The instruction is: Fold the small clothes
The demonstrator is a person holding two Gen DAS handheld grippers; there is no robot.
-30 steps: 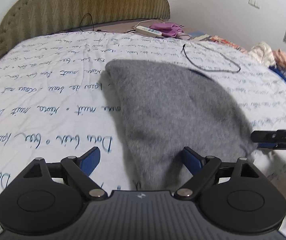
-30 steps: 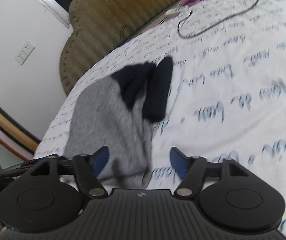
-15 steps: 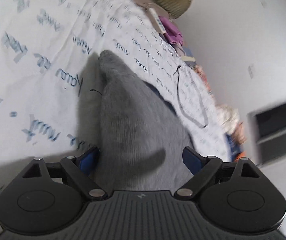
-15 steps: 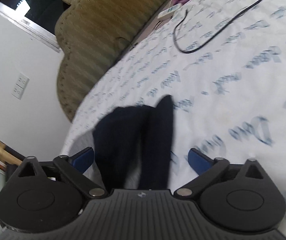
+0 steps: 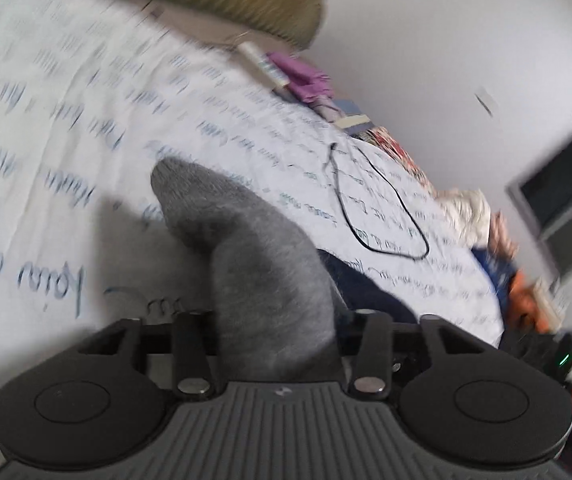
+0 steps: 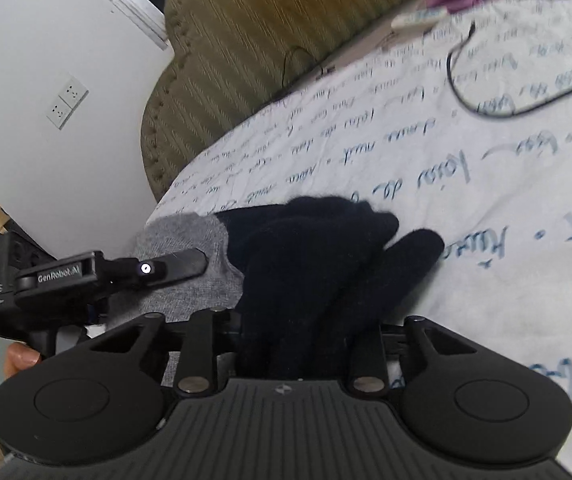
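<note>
A small grey knitted garment (image 5: 253,256) with a dark navy part (image 6: 318,264) lies on the white bedsheet with blue writing (image 5: 65,128). My left gripper (image 5: 275,340) is shut on the garment's grey end, the cloth bunched between its fingers. My right gripper (image 6: 298,344) is shut on the navy end. The left gripper also shows in the right wrist view (image 6: 85,276), at the left over the grey cloth (image 6: 189,248). The navy part shows in the left wrist view (image 5: 366,292) just right of the grey fold.
A black cable loop (image 5: 378,208) lies on the sheet beyond the garment. An olive padded headboard (image 6: 253,48) stands behind. A purple cloth (image 5: 306,78) and a remote sit near the bed's far edge. Piled clothes (image 5: 470,212) lie at the right.
Both grippers have closed on the garment: the left on the grey end, the right on the navy end. The cloth is now bunched and raised between the fingers.
</note>
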